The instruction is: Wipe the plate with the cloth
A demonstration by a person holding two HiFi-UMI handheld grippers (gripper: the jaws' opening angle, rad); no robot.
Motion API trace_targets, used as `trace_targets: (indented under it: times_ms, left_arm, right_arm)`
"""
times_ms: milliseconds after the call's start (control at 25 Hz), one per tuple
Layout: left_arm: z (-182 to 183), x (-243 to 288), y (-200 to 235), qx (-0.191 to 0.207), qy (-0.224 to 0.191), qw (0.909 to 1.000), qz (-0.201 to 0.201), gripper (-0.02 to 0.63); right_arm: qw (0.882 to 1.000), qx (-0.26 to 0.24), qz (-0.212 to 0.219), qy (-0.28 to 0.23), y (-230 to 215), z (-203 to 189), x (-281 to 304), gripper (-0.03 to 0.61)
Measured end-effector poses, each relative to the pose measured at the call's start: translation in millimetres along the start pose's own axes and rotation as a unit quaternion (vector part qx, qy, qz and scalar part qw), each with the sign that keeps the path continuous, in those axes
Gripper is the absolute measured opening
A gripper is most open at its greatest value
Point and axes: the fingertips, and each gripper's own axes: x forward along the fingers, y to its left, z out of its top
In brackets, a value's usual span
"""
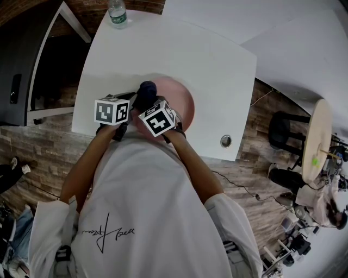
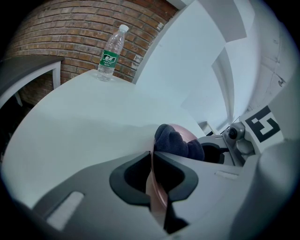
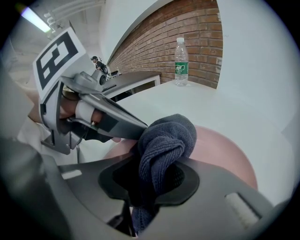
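One white worktop (image 1: 206, 65) takes up most of my head view, with a brick wall (image 2: 70, 33) behind its far edge. On the near side of the worktop, right in front of the person, I see a pink plate (image 1: 184, 103), partly covered by both tools.

My left hand-held gripper (image 2: 155, 183) is clamped on the plate's rim. In the left gripper view the rim runs edge-on between the two dark jaws as a thin pink line, and both jaws press against it. I cannot tell whether the plate lies flat on the worktop or is raised a little.

My right hand-held gripper (image 3: 154, 185) is closed tight on a dark blue cloth (image 3: 165, 140). The cloth is bunched into a wad that bulges out past the jaws and sits against the plate's pink face, close to the rim where the left tool grips. The two tools are just beside each other, marker cubes nearly touching in the head view.

A clear plastic bottle (image 1: 117, 13) with a green label stands upright at the worktop's far edge, well apart from the plate.
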Motion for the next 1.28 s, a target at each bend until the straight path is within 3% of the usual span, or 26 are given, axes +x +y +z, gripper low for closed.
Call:
trace_targets:
  times_ms: [600,920,1280]
  left_arm:
    - [0.0,2.5,1.3,-0.005,-0.002,1.0,0.0,0.037]
    - [0.9,0.7,1.9,-0.006,-0.003,1.0,0.002,0.037]
    - [1.7,2.4,1.6,-0.008,-0.003,1.0,0.002,0.037]
  right_arm:
    - [0.999,0.012,0.049,0.013,10.5,-10.3,-0.7,0.107]
    - [0.995,0.026,0.097,0.029,26.4,-20.3,-3.9,0.106]
    - [0.988,-0.008,0.143,0.054,43.9,-33.7,-8.8,0.104]
